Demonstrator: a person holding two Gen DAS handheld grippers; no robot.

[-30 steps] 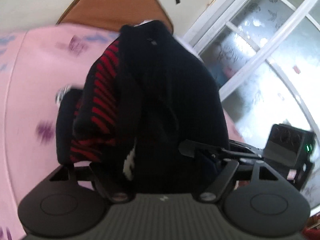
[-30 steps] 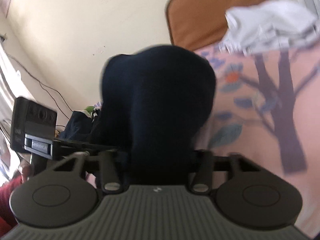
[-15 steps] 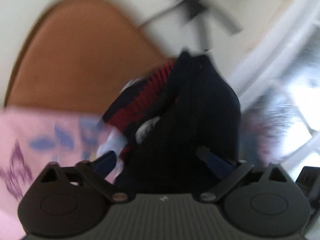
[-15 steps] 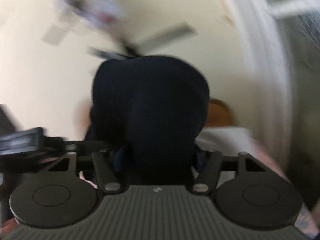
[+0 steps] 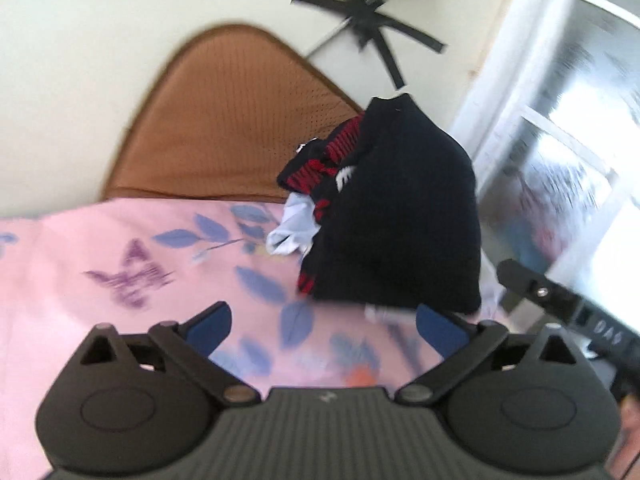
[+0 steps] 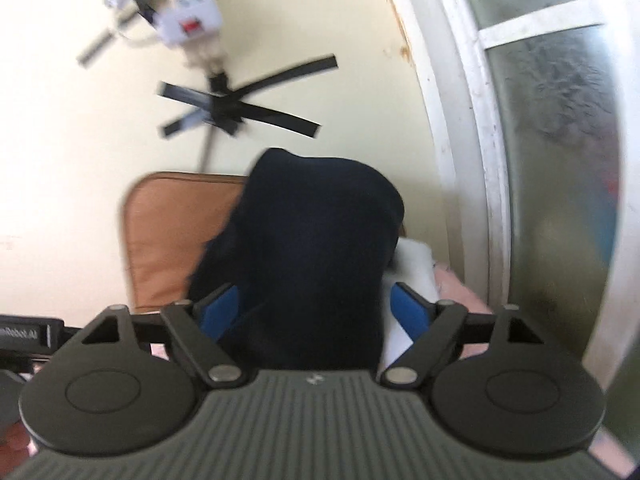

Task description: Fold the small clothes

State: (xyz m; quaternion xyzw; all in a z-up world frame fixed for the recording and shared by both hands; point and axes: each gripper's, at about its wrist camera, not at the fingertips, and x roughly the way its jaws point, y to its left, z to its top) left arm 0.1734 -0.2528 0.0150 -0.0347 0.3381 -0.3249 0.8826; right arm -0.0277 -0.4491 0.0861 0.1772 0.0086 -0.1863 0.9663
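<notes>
Blue-padded left tongs (image 5: 324, 326) are opening wide over the pink floral bedsheet (image 5: 120, 240), nothing between them. Just beyond, the dark knit garment with red stripes (image 5: 396, 216) sits bunched on the bed against a white cloth (image 5: 290, 232). The right tongs (image 6: 316, 308) are opening too, the knit between the pads but seemingly released. Soft, light and floppy, it is best pinched at a hem or corner.

"DAS" on black device (image 5: 604, 326), blurred
</notes>
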